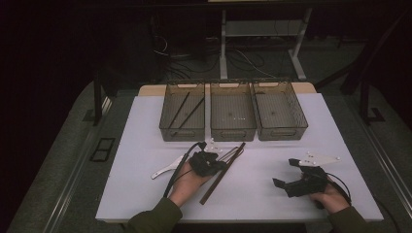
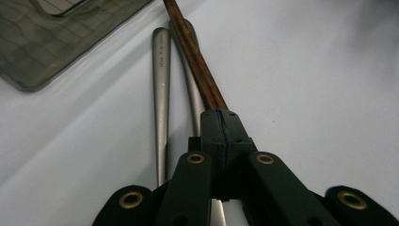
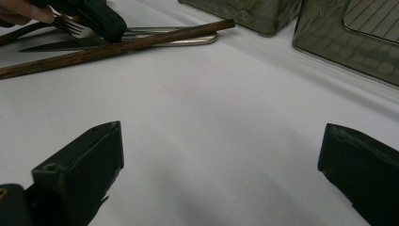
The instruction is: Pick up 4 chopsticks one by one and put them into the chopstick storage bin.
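The wooden chopstick [image 2: 197, 66] is clamped between the left gripper's [image 2: 221, 117] closed jaws.

Both sleeves olive-green fabric, cuffs ending at the wrists. Left matte black two-jaw claw [image 2: 221, 117]: angular plastic arms, brass-ringed pivot holes along the linkage, a seam down the joined tips. Black cable loops from its body; pale grey three-cornered plate on top. Right matte black claw [image 1: 290, 174]: blocky jaws, same grey plate dotted with small white markers, thin black cable.
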Motion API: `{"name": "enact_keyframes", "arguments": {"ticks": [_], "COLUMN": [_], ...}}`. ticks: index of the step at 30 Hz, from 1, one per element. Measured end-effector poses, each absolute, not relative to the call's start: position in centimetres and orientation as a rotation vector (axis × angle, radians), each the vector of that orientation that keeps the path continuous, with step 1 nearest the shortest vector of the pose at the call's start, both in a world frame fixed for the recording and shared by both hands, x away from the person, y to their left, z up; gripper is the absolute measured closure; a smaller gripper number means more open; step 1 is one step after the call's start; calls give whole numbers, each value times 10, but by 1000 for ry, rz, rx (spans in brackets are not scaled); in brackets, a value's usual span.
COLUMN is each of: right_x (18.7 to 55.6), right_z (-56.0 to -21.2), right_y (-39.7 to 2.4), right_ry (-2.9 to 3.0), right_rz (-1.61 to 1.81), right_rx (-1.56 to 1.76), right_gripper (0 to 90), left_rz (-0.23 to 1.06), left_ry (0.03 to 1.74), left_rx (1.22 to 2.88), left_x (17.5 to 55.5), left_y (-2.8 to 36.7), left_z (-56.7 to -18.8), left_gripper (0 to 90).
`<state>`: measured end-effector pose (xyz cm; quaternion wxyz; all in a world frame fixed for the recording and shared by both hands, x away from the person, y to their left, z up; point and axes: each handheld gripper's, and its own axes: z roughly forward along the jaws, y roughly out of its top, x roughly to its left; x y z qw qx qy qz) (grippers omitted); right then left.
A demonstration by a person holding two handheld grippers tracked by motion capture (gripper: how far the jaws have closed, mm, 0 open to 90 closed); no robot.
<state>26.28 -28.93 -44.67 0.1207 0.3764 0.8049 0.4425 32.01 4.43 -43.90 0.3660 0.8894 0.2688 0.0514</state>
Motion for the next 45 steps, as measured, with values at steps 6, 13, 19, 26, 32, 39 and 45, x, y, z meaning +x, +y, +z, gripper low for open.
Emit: {"name": "enact_keyframes", "arguments": {"ticks": [6,13,19,26,32,39,45], "right_x": [263,262,262,262,262,262,262], "right_z": [-447,-446,-446,-446,-446,-446,-446], "right_y": [-289,-290,-290,-290,-290,-290,-290], "right_ry": [2350,2349,2350,2350,2349,2347,2348], "right_rz": [1292,1294,1294,1295,1296,1297,1296], "right_rx": [1100,1101,1102,1105,1099,1101,1100], "right_gripper": [4,4,4,4,4,4,4], "left_rz": [124,112,106,92,92,81,66], "left_ry": [676,671,676,662,683,718,716], "left_rx": [2302,2303,2282,2254,2267,2256,2268], "left_x": [318,318,316,302,288,290,291], "left_y": [40,39,42,51,60,66,63], "left_z": [-442,-442,-438,-430,-436,-439,-442], "left_gripper": [888,888,888,848,785,779,776]}}
